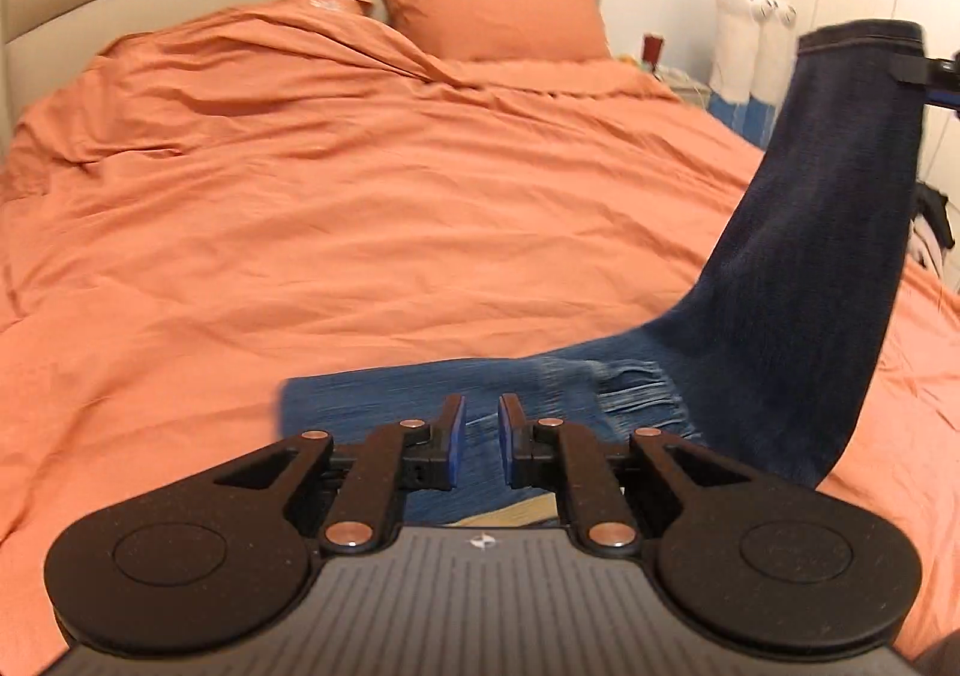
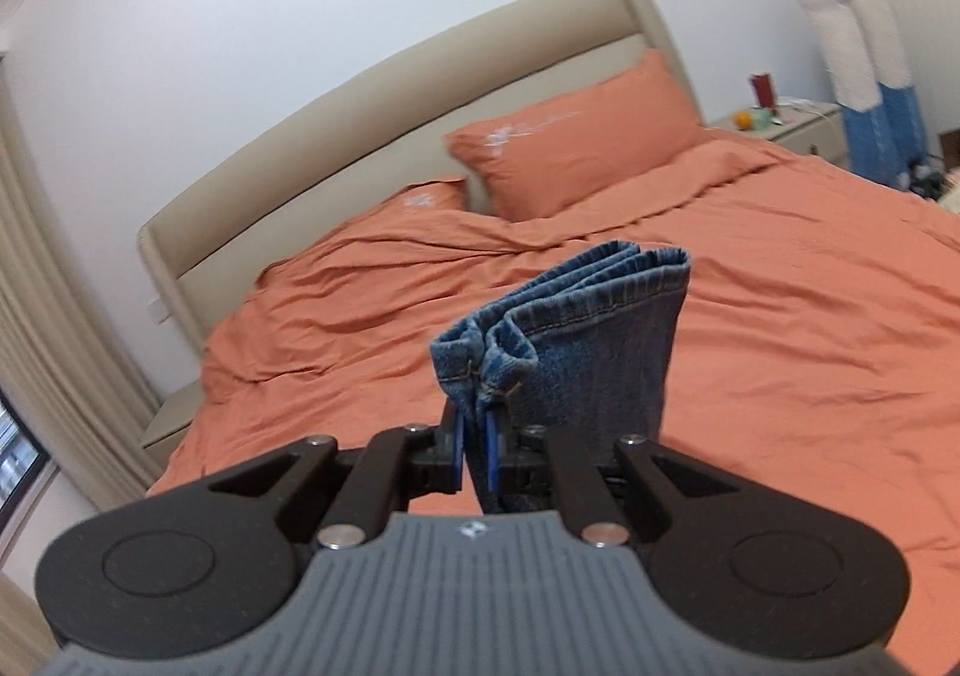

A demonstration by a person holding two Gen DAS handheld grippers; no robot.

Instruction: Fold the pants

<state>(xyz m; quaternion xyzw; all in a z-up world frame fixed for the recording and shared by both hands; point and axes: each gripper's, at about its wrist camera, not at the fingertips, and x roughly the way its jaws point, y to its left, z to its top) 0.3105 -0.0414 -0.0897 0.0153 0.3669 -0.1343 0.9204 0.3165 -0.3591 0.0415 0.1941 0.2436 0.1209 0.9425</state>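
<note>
The left gripper [image 1: 481,439] hovers with a narrow gap, nothing pinched, over dark blue denim pants [image 1: 798,280] lying partly on the orange bedspread [image 1: 360,208]. The right gripper [image 2: 475,451] clamps the hem ends, lifting them up.

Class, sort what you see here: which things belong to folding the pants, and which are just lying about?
Belong to the job:
jeans
right gripper, shut on the hems
left gripper, open
bed cover

Lying about:
pillows
plush toys
nightstand
</note>
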